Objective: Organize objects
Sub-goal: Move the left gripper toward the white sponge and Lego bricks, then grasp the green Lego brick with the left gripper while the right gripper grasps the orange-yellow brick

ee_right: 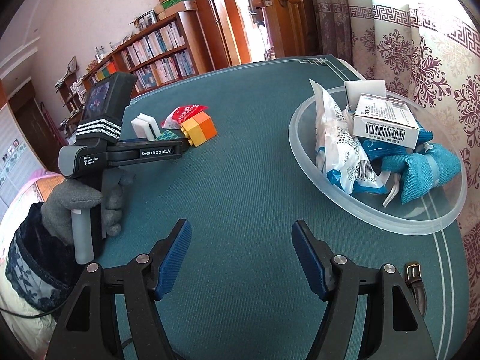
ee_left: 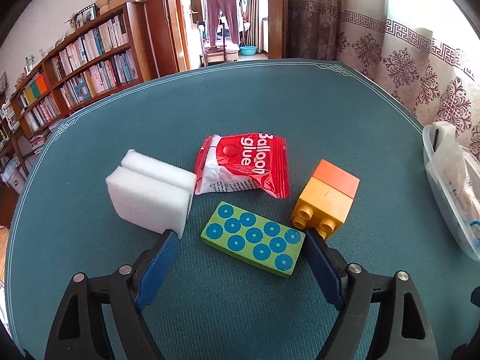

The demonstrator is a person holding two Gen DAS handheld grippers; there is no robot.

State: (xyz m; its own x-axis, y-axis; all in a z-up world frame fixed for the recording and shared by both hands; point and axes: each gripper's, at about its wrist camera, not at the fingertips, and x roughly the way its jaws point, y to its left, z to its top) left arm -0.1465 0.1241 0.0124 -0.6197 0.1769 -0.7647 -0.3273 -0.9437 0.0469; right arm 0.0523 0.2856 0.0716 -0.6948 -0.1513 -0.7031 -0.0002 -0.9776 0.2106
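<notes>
left gripper: the left gripper [ee_left: 238, 234] has its jaws apart, one on each side of the green block [ee_left: 253, 240]. the blue pads do not press on it yet, so it holds nothing.
green block: it lies flat on the teal table [ee_left: 240, 114], right between the two tips. its long side runs slanted across the gap, from up-left to down-right. the right tip is just beside its far corner; the left tip has more room.
next move, a guess: pinch the block, then carry it to the clear bowl [ee_right: 303, 156], which is well off to the right.
neighbours: the white sponge [ee_left: 150, 192] is just beside the left tip. the yellow and orange brick [ee_left: 327, 198] is just beside the right tip. the red balloon glue packet [ee_left: 240, 165] lies behind the block.
right gripper: the right gripper [ee_right: 241, 255] is half open over bare table, holding nothing. it is nearer the bowl, but far from the block.
only the right view shows: the gloved hand [ee_right: 87, 204] on the left tool, and the bowl full of packets, a box and blue cloth.
only the left view shows: the block's blue dots and how it sits between the tips.
</notes>
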